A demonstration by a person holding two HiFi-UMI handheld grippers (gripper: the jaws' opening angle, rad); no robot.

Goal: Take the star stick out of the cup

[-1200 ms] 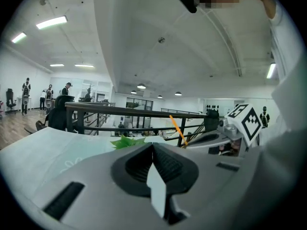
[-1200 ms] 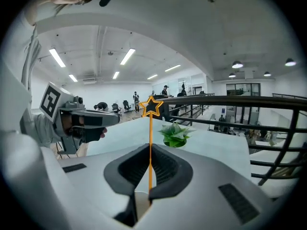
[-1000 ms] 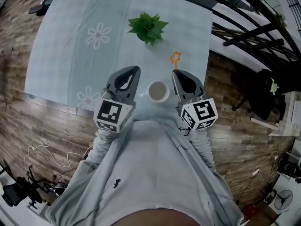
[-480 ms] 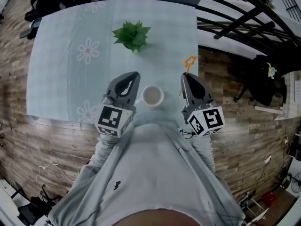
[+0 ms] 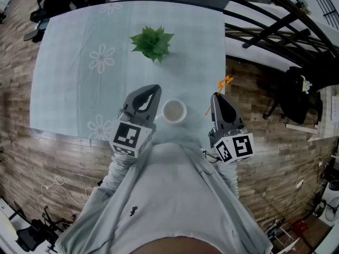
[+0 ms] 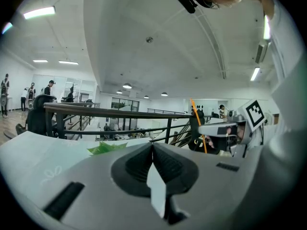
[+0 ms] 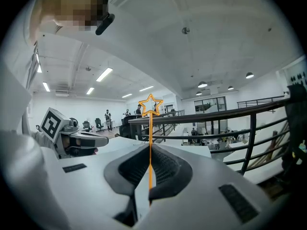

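The orange star stick (image 5: 224, 82) is pinched upright in my right gripper (image 5: 216, 96), which hangs past the table's right edge, well right of the white cup (image 5: 174, 110). In the right gripper view the thin stick (image 7: 150, 143) runs up between the shut jaws of the right gripper (image 7: 149, 150) to its star outline (image 7: 151, 104). The cup stands near the table's front edge and looks empty. My left gripper (image 5: 152, 90) sits just left of the cup; in the left gripper view the left gripper (image 6: 153, 147) is shut with nothing in it.
A green leafy plant (image 5: 152, 43) stands on the pale flowered tablecloth (image 5: 79, 41) beyond the cup. Black railings (image 5: 275, 25) run to the right of the table, with wooden floor below them. A dark chair (image 5: 296, 97) stands farther right.
My right gripper has carried the star stick rightward, from beside the cup to past the table's right edge. The left gripper has stayed next to the cup.
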